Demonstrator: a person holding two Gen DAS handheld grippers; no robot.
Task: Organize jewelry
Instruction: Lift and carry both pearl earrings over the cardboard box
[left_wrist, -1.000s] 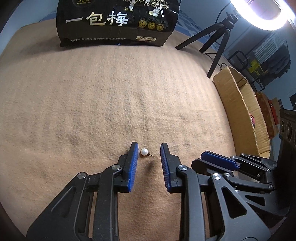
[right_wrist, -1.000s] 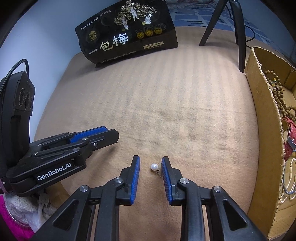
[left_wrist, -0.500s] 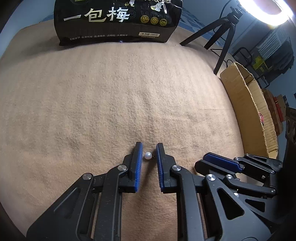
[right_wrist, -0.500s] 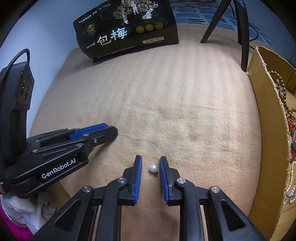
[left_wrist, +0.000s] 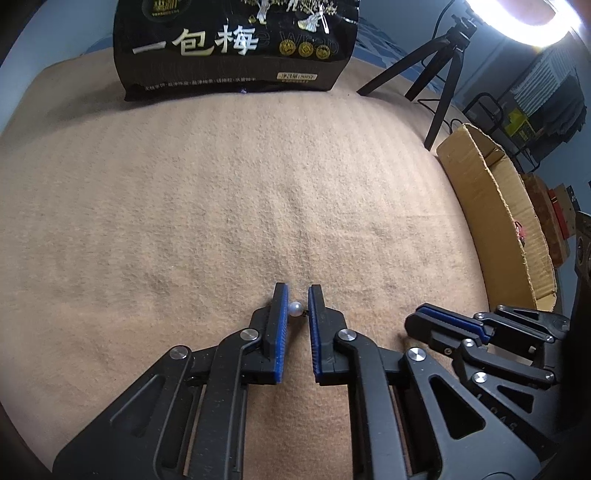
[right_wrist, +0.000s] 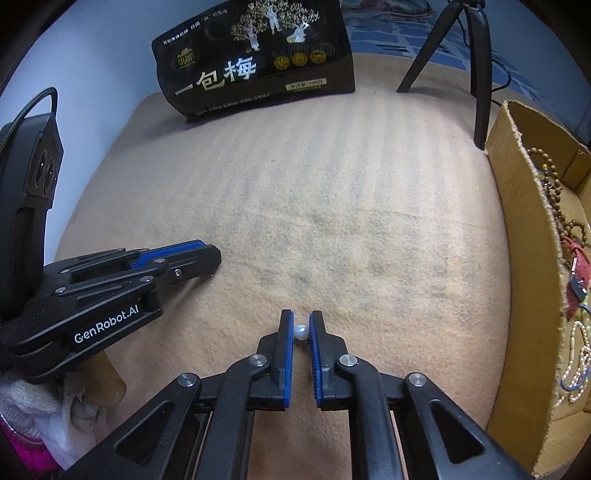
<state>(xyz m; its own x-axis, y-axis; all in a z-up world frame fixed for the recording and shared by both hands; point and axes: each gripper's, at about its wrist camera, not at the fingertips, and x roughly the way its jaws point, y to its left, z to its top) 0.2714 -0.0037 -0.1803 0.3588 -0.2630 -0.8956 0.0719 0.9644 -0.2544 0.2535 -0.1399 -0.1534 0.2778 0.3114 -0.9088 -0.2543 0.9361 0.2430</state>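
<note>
Pinching a pearl earring (right_wrist: 302, 331) on the blanket (right_wrist: 332, 184), the right tool (right_wrist: 301, 325) is closed on it, likely to carry it into the cardboard box (right_wrist: 517, 221), while the left tool (left_wrist: 296, 299) brackets a second pearl (left_wrist: 295, 307), grip uncertain

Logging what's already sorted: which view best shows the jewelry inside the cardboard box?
Right wrist: it looks over the cardboard box rim onto brown beads and pale strands inside. Left wrist shows only the box's wall, contents mostly hidden.
</note>
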